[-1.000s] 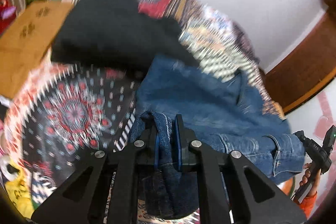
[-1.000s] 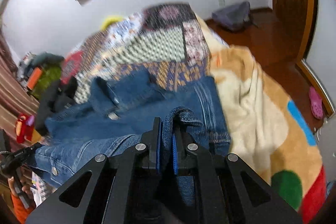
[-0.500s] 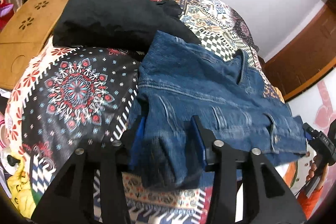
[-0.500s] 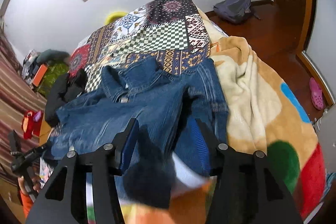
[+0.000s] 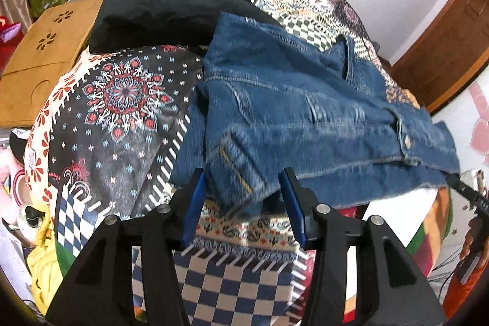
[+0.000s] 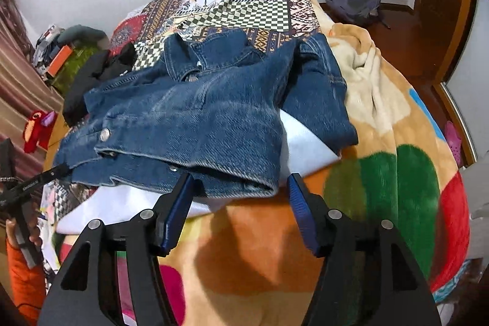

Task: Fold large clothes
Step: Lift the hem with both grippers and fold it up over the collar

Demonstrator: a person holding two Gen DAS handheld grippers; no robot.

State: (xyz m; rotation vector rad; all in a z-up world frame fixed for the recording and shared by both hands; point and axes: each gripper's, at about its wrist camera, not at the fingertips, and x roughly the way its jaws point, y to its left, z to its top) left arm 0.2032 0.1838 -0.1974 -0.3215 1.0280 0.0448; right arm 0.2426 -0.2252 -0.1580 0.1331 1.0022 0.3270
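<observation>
Both tools have been opened since a second ago, when each was clamped on denim, and the jacket [image 5: 305, 112] has been let go. The left tool [image 5: 241, 203] and the right tool [image 6: 240, 203] are held with fingers apart, just short of the jacket's near edge. The jacket is laid on the bed [image 6: 382, 161], partly on a white sheet [image 6: 302, 145] beneath it, a sleeve turned over its front. Further folds are judged to be left.
</observation>
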